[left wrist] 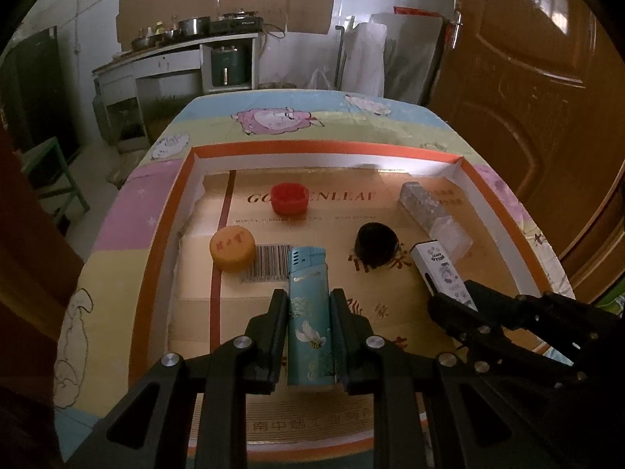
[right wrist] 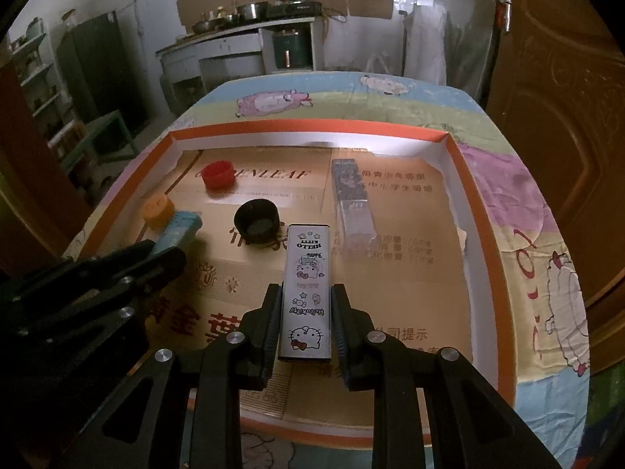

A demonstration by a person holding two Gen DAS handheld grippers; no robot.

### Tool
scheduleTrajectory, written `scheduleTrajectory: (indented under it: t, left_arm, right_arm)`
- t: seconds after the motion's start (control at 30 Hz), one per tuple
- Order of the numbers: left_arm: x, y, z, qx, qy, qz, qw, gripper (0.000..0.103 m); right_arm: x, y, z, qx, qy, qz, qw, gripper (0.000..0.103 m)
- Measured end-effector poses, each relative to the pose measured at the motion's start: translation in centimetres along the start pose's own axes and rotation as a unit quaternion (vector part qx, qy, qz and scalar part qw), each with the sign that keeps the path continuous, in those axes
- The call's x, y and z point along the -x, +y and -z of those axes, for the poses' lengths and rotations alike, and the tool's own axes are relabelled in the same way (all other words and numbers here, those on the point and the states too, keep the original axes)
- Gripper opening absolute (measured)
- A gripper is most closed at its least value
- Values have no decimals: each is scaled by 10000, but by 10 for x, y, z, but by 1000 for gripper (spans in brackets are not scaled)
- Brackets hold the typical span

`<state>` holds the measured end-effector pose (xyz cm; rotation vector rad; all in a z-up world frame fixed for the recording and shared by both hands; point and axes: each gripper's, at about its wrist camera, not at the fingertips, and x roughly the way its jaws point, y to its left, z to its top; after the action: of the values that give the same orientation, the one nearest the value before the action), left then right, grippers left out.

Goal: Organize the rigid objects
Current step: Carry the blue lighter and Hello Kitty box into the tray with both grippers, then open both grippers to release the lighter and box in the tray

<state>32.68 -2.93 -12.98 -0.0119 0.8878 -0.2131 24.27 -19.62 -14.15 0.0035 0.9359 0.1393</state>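
Teal lighter (left wrist: 308, 312) is pinched in the left claw (left wrist: 306, 305), white Hello Kitty lighter (right wrist: 306, 297) clamped in the right claw (right wrist: 306, 301) — both over the orange-rimmed tray (right wrist: 463, 164). Red cap (left wrist: 289, 198), orange cap (left wrist: 233, 247), black cap (left wrist: 376, 245) and clear box (right wrist: 351, 191) sit further in.

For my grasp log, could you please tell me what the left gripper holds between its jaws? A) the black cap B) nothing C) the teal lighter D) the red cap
C: the left gripper is closed on the teal lighter, its jaws pressing both long sides.
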Motion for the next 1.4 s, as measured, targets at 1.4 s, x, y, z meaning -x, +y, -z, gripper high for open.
scheduleTrajectory:
  t: [1.4]
  left_arm:
    - [13,5,1,126,-88,122,9998,31]
  right_arm:
    - [13,-3,3,-79,-104,104,9999,29]
